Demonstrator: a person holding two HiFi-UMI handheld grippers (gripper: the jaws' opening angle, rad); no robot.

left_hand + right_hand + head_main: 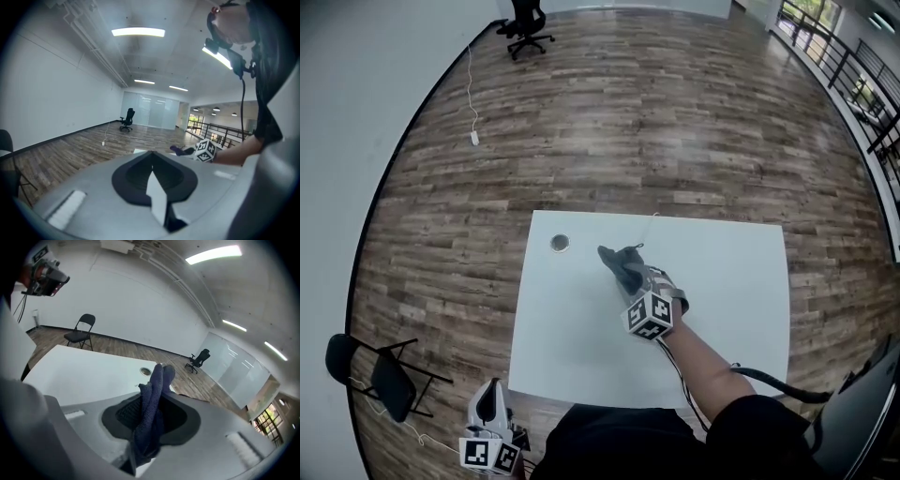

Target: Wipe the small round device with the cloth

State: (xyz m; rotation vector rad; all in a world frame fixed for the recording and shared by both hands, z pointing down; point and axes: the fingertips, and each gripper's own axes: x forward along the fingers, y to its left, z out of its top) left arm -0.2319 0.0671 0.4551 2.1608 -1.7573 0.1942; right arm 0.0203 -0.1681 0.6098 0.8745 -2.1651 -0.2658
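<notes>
Left gripper (pixel 494 392) hangs off the bench's (pixel 572 347) 7 o'clock corner. We read its jaws as pressed together, nothing between them. Device (pixel 560 244) sits flat on the bench near the 11 o'clock corner. Right gripper (pixel 636 281) is over mid-bench, jaws pinching the dark cloth (pixel 622 265). The cloth sticks out past the tips toward 10 o'clock, at the device. We see a gap between cloth and device.
</notes>
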